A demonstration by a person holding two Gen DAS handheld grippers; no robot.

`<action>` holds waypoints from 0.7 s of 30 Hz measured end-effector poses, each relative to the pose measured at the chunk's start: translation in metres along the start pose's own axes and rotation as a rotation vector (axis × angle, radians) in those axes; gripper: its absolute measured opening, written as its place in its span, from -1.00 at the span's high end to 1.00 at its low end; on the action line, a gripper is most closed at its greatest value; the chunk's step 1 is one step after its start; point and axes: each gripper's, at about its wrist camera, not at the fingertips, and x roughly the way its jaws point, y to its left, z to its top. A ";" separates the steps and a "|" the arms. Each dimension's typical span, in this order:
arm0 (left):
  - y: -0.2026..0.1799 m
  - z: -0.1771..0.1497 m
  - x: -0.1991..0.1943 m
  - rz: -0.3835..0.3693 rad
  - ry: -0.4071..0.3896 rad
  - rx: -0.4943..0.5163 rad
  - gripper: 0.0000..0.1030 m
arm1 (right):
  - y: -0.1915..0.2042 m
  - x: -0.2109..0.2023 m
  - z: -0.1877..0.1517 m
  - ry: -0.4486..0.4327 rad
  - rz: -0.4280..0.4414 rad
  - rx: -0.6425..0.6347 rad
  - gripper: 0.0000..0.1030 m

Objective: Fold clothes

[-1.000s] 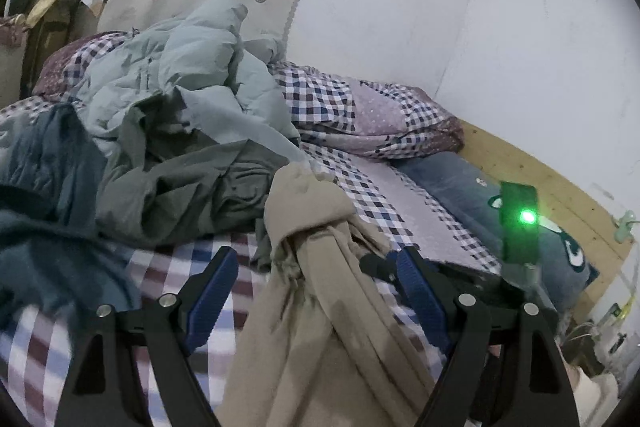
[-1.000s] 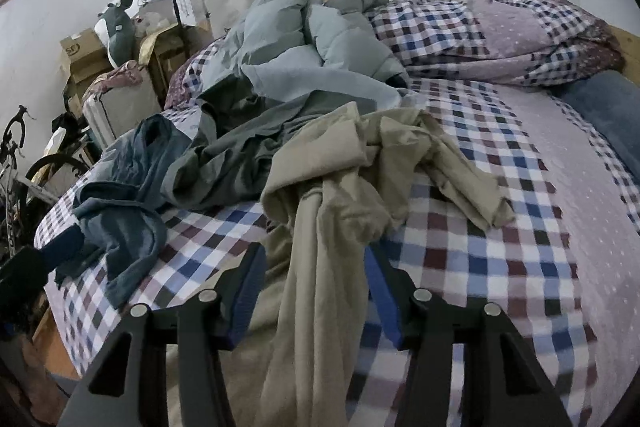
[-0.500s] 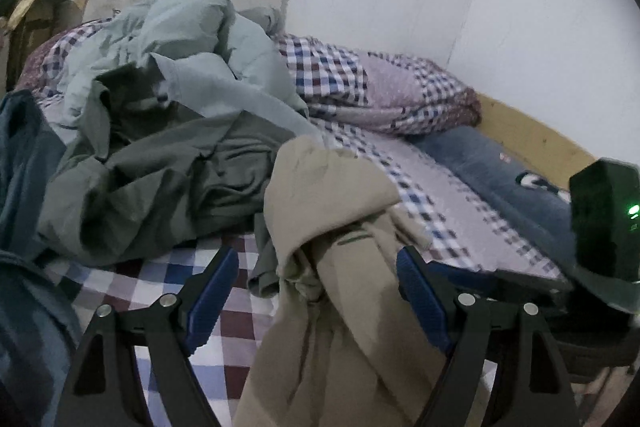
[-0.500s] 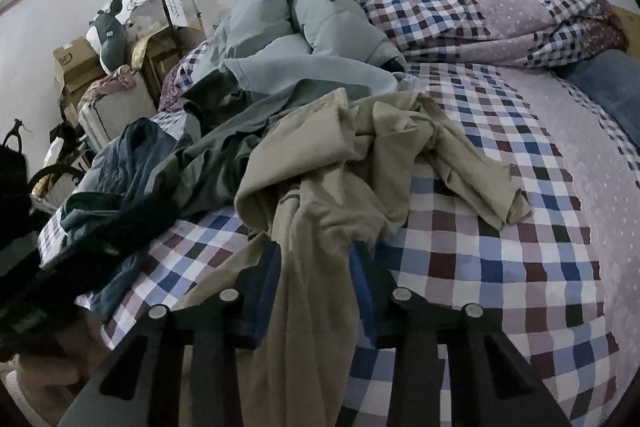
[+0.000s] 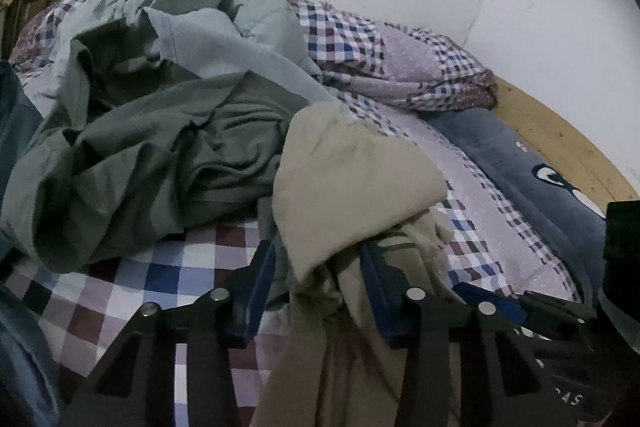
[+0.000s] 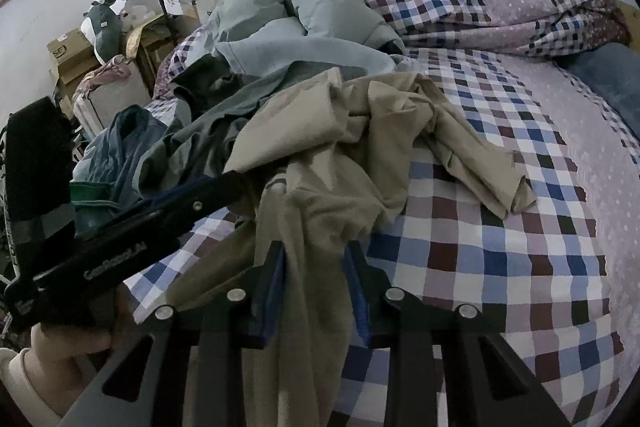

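Barely begun. Nothing folded anywhere on the checked bedsheet: only heaps.

Beige garment bunched near the front edge of the bed, one part trailing out to the right across the sheet, the rest hanging forward off the edge between both tools. Behind and left of it, a crumpled green garment, a pale blue garment above that, and a dark teal garment at the far left, all untouched and lying in a loose pile. Checked quilt rolled up at the head of the bed, with a blue pillow beside the wooden bed frame.

Left gripper closing, jaws partly apart, a fold of beige cloth between the blue pads; possibly not yet pinched on the left pad's side, hard to judge with the cloth draped over. Right gripper also closing, narrower, on a hanging strand of the same cloth, pads at or nearly at the fabric.

Still to do: secure both holds, lift and shake the beige piece flat, fold it, then the three others in the pile.
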 end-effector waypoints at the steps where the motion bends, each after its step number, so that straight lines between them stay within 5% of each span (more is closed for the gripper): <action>1: 0.000 0.001 0.002 0.004 0.005 -0.004 0.23 | -0.001 0.000 0.000 0.001 0.000 0.001 0.39; 10: 0.012 0.005 0.003 -0.021 0.008 -0.100 0.82 | -0.005 0.005 -0.003 0.017 -0.006 0.017 0.54; 21: 0.027 0.022 -0.032 -0.033 -0.119 -0.181 0.94 | -0.006 -0.003 -0.001 -0.015 -0.008 0.026 0.82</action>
